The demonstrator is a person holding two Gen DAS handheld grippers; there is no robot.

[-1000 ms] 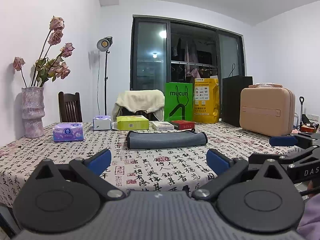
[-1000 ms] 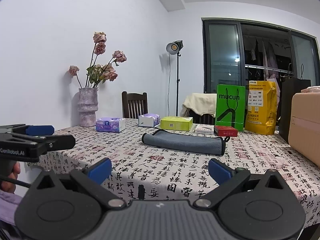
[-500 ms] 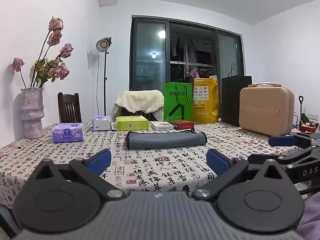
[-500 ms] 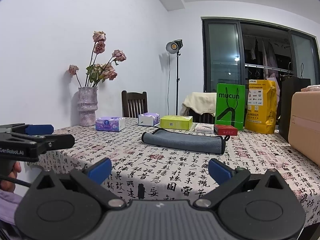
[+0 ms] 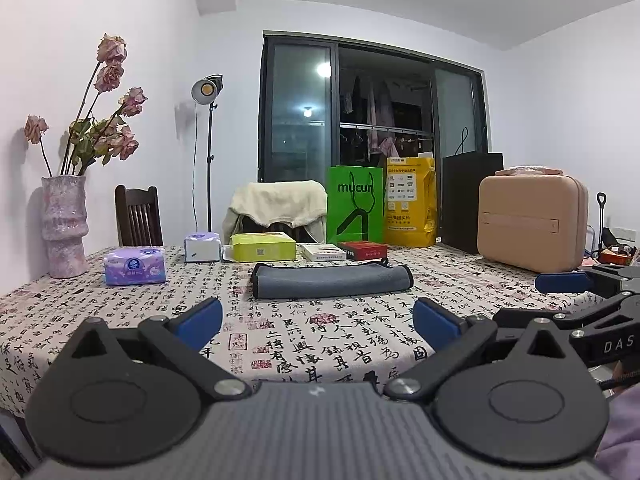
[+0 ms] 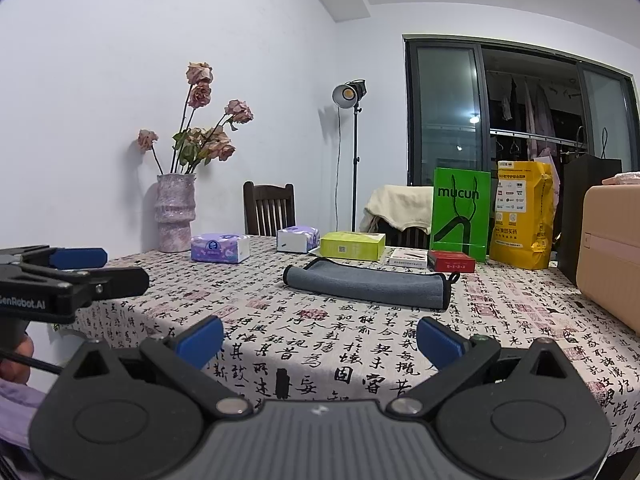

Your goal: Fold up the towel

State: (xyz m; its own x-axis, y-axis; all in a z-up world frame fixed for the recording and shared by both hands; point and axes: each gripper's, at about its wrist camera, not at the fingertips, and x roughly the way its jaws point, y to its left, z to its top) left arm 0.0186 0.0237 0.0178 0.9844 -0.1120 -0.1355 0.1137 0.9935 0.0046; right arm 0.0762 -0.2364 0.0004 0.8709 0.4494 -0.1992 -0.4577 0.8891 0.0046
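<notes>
Left wrist: left gripper [image 5: 317,316] spread, empty; grey towel [image 5: 332,280] at 12 o'clock w/ table [image 5: 120,320] between (looks pre-folded).

Right wrist: right gripper [image 6: 320,334] spread too; towel [image 6: 366,284] approx 1 o'clock. Approach low, take near corners evenly.

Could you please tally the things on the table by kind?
Tissue packs: 2
Boxes: 3
Bags: 3
Towel: 1
Vase: 1
Case: 1
Total: 11
</notes>
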